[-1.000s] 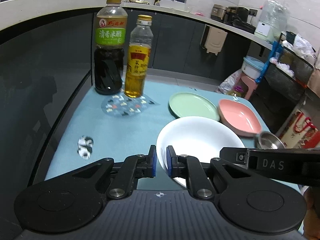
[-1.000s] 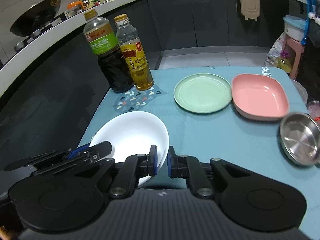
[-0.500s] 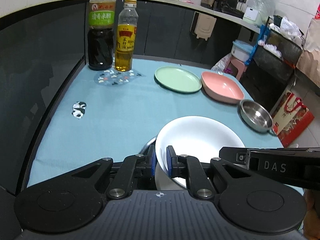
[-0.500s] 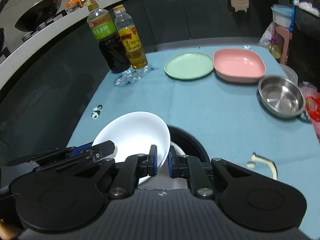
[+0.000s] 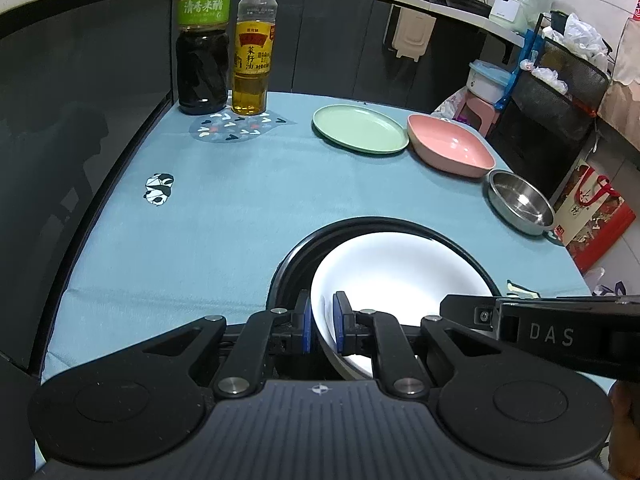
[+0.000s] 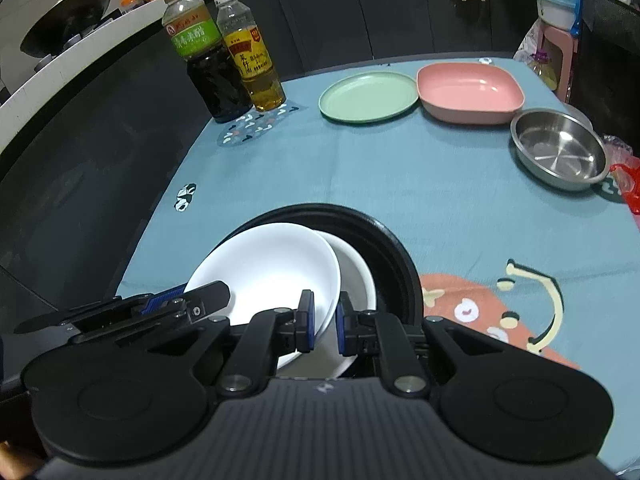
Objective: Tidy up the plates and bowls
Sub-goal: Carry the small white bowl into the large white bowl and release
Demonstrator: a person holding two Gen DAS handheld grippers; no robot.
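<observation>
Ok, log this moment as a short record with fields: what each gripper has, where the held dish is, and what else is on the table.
left gripper: shut on white plate rim
right gripper: shut on the same plate's opposite rim
white plate: held tilted over the black dish
black dish: near table edge, another white dish already inside
green plate: far side, touching or nearly touching pink square bowl
steel bowl: right, alone
vinegar bottle and oil bottle: side by side, far left
surface: blue tablecloth
</observation>
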